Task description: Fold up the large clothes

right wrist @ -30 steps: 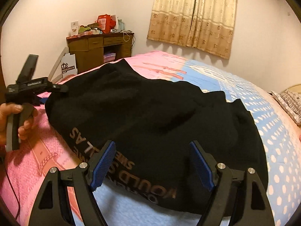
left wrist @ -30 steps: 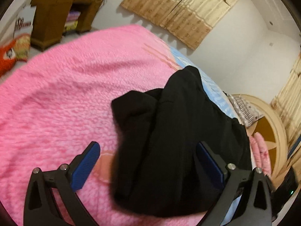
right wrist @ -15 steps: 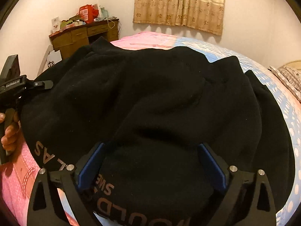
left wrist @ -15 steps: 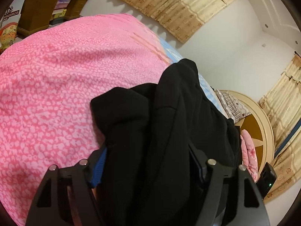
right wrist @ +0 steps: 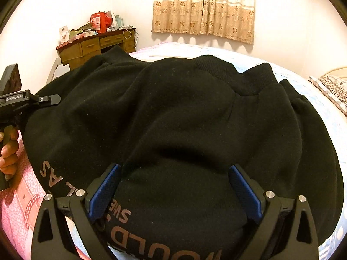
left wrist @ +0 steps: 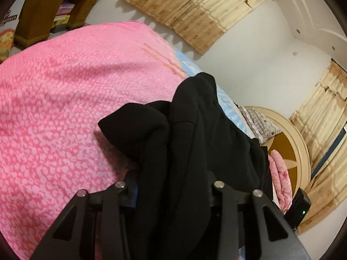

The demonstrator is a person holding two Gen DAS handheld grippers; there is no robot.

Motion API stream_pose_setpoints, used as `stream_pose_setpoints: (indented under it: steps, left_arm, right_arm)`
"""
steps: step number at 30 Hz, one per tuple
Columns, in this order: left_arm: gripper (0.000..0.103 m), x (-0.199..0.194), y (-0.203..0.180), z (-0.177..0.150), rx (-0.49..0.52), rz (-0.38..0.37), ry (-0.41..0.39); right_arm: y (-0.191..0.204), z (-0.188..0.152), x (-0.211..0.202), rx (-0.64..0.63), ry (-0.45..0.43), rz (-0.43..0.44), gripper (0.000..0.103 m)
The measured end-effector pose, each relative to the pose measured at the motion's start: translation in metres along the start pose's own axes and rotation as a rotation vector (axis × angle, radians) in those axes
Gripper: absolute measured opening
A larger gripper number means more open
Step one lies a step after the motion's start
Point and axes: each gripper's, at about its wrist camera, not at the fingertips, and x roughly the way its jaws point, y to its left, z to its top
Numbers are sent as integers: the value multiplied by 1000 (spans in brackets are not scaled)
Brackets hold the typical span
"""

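A large black sweatshirt with brown lettering lies bunched on the bed; it also fills the lower middle of the left wrist view. My left gripper is pushed into the sweatshirt's edge, with a thick fold of cloth between its narrowed jaws; the blue pads are almost hidden. It shows from the side in the right wrist view, at the garment's left edge. My right gripper is open, its blue pads straddling a fold near the lettered hem.
The bed has a pink blanket on one half and a blue dotted sheet on the other. A wooden desk with clutter stands by the wall. Curtains hang behind. A pillow lies by the round headboard.
Both grippers have moved forward onto the sweatshirt. My left gripper's jaws have closed in on a fold of it. My right gripper has stayed open.
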Motion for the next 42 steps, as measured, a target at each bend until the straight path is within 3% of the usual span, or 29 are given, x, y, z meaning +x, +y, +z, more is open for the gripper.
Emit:
stream_pose_setpoints:
  steps: [2, 4, 7, 8, 9, 10, 11, 13, 15, 21, 25, 30, 37, 42]
  left_arm:
    - [47, 4, 3, 0, -17, 0, 2]
    - [64, 4, 5, 0, -28, 32, 0]
    - [79, -1, 3, 0, 8, 86, -30]
    - [79, 1, 2, 0, 17, 71, -26]
    - [73, 5, 1, 0, 25, 38, -2]
    - [59, 11, 0, -1, 34, 2, 37]
    - [58, 11, -2, -1, 41, 4, 36]
    - [39, 5, -2, 1, 19, -54, 31]
    - [36, -6, -7, 3, 8, -101, 8]
    - [32, -41, -65, 8, 113, -197, -73]
    - [32, -42, -116, 20, 208, -212, -96]
    - [32, -29, -190, 21, 411, -182, -101]
    - [32, 17, -283, -20, 750, -136, -40]
    - [32, 75, -321, -80, 981, -50, -6]
  right_arm:
    - [1, 1, -2, 10, -10, 3, 99]
    - [-1, 4, -11, 40, -27, 3, 99]
    - [0, 8, -25, 41, -72, -42, 99]
    - [2, 9, -23, 29, -57, -66, 99]
    - [5, 8, -11, 5, -9, -92, 99]
    - [7, 7, -2, 3, 17, -77, 101]
    - [7, 7, 6, 15, 39, -57, 102]
    - [3, 12, 12, 54, 58, -33, 102]
    - [6, 12, 11, 46, 54, -41, 102]
    - [-7, 6, -5, 114, -6, 19, 102]
    - [-18, 3, -25, 160, -74, 36, 102]
    - [-42, -3, -44, 219, -119, 71, 102]
    - [-93, -24, -70, 355, -157, 39, 102]
    - [-159, -48, -91, 506, -172, 19, 102]
